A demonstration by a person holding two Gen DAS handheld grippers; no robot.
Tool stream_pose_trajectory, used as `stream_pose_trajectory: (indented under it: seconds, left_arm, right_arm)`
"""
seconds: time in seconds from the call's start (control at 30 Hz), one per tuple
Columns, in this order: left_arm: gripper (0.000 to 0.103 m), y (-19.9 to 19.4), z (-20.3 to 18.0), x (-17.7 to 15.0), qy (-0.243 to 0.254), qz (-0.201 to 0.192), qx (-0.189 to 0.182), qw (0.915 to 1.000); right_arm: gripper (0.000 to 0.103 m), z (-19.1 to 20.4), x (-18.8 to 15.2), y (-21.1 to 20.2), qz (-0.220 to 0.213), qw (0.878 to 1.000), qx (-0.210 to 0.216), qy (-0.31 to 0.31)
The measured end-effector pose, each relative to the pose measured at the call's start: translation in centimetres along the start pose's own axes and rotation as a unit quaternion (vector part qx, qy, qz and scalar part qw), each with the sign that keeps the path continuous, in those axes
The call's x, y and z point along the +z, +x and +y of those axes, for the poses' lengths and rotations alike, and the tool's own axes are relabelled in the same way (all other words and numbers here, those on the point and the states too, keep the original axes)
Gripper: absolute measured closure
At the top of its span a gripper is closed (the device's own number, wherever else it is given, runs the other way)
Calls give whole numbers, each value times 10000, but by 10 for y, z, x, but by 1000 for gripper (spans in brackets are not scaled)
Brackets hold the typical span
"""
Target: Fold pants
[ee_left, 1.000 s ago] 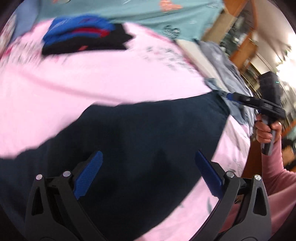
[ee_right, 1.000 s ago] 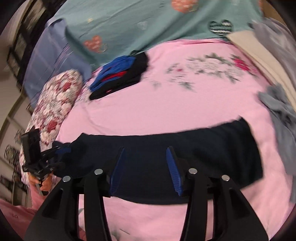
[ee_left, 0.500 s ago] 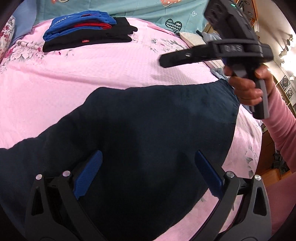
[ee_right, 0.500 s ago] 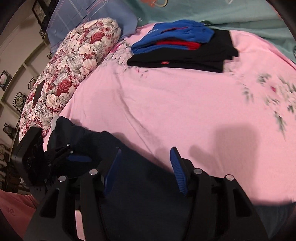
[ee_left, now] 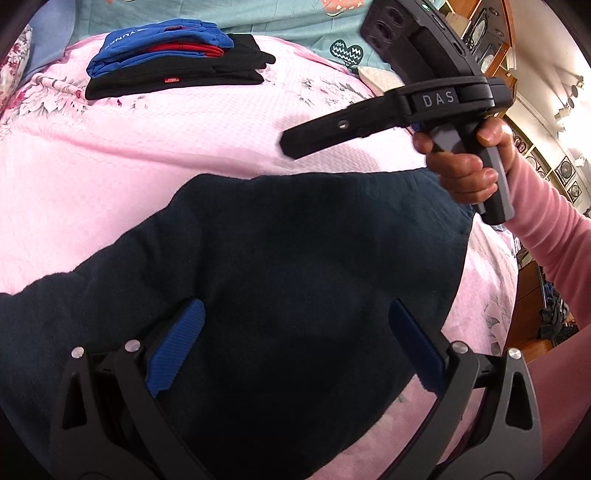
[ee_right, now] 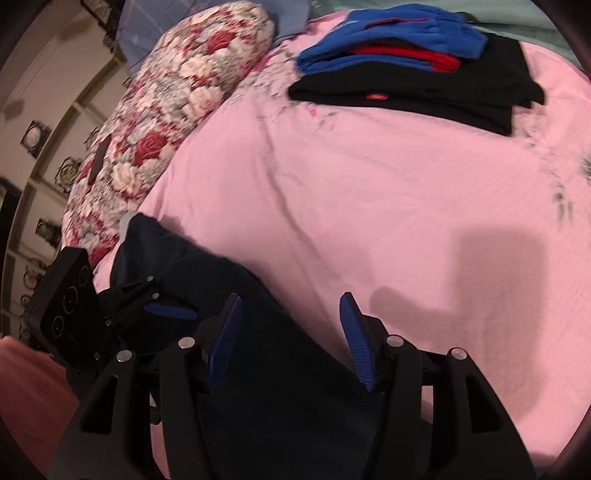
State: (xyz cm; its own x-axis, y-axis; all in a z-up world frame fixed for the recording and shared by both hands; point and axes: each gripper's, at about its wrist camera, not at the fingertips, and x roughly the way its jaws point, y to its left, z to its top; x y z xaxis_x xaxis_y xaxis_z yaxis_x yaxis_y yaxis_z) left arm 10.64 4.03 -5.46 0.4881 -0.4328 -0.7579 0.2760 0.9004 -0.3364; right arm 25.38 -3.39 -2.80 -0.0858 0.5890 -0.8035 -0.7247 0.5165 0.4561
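One pair of dark navy pants (ee_left: 280,258), spread flat across the pink bedspread (ee_left: 147,147), ready for a fold. Left gripper (ee_left: 295,347): jaws wide apart, empty, low over the cloth. Right gripper (ee_right: 291,339): apart, empty, raised above the far end. Folded clothes stack (ee_left: 173,66) well apart, likely finished items. Floral bolster (ee_right: 177,103) beside.

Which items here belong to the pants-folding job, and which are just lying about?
Job:
- dark navy pants spread on the pink bedspread
- left claw, open over them
- right claw, open

Lying about:
- folded clothes stack
- floral bolster pillow
- teal quilt
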Motion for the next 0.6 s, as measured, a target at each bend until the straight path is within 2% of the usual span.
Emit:
stream_pose_trajectory:
  seconds: [0.13,0.27,0.47,0.6]
  left_arm:
    - [2,0,0,0,-4,3,-6,10000]
    - [2,-1,2,1,-45,-1,-59,10000]
    - [2,-2,3,0,-61,3,-80,9999]
    - [2,-2,2,1,-60,6,-76,10000]
  right_arm:
    - [47,15,9,23,235,9979,493,-350]
    - [47,33,12,48,805,9912,821,-659]
    - [46,72,-8,32,812,9785,828,-1703]
    - [46,84,-22,27,854,9717,803,-2049]
